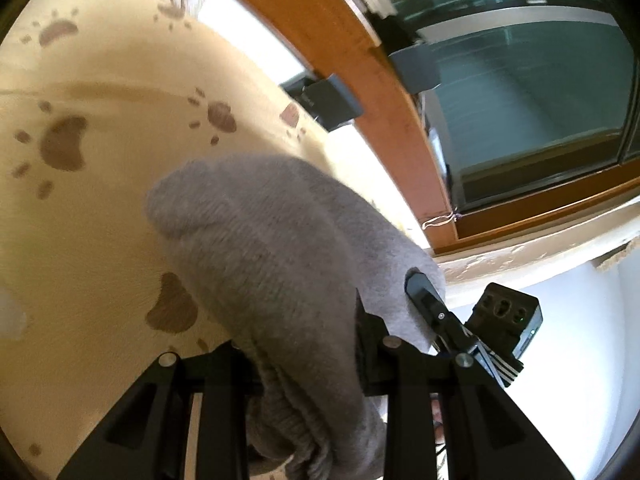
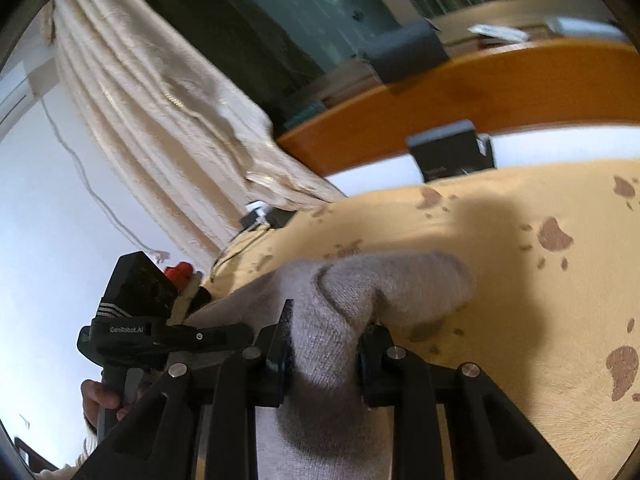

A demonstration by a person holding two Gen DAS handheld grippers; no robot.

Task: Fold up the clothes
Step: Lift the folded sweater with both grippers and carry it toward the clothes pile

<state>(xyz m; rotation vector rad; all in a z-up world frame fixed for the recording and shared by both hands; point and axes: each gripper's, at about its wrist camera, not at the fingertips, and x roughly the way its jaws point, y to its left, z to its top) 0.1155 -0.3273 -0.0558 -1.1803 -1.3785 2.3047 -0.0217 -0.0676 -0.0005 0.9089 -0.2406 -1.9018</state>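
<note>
L tongs (image 1: 304,344) clenched on grey knit garment (image 1: 272,248), R tongs (image 2: 324,344) gripping same, paw-print blanket (image 1: 100,208) below

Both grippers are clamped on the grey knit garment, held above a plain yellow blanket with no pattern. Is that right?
Not quite. The blanket is not plain: it is yellow with brown paw prints, clear in the left wrist view. The rest stands: the left gripper and right gripper each pinch the grey knit garment.
</note>
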